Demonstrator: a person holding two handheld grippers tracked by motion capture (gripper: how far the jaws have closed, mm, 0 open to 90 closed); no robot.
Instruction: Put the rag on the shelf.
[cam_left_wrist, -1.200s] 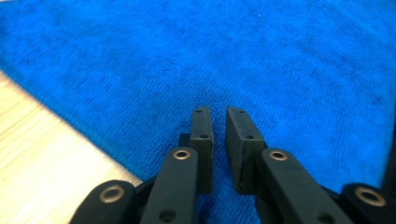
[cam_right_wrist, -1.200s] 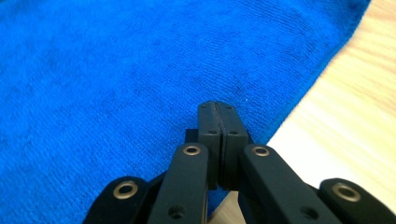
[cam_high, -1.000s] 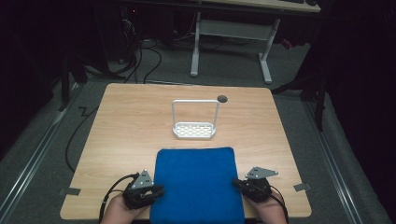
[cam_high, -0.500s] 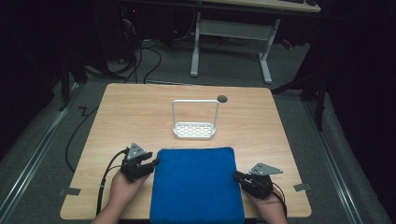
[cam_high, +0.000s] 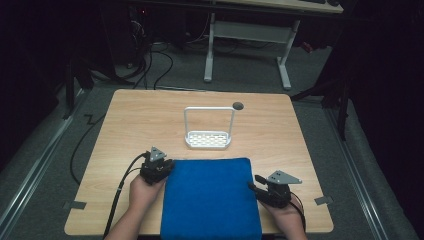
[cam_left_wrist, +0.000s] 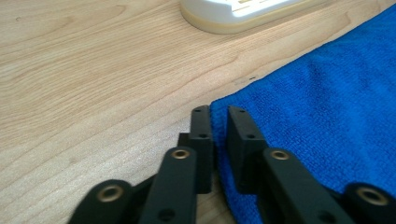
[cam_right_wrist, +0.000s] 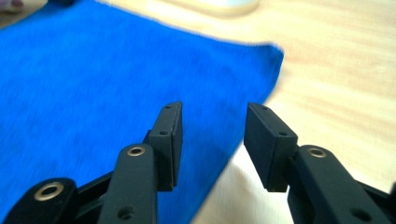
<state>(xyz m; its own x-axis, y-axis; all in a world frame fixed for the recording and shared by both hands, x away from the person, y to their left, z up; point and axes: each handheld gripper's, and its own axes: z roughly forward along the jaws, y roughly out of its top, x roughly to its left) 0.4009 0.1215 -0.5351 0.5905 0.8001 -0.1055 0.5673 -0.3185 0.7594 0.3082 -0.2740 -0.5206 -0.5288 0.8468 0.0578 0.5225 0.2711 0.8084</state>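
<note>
A blue towel (cam_high: 210, 195) lies flat on the near half of the wooden table (cam_high: 280, 135). My left gripper (cam_high: 167, 168) is at the towel's far left corner. In the left gripper view the jaws (cam_left_wrist: 219, 112) have just been closing and stand nearly together, pinching the towel (cam_left_wrist: 327, 102) at its edge. My right gripper (cam_high: 253, 183) sits at the towel's right edge. Its jaws (cam_right_wrist: 212, 109) have just been opening and stand apart, low over the towel (cam_right_wrist: 93, 70) edge without pressing on it.
A white rack (cam_high: 209, 135) with a tall wire handle stands at the table's middle, just beyond the towel. A small round hole (cam_high: 238, 105) is near the far edge. Bare wood lies left, right and behind the rack. Cables trail off the left side.
The left hand moved forward along the towel's left side, from the near end to the far left corner. The right gripper stayed put and its jaws spread apart.
</note>
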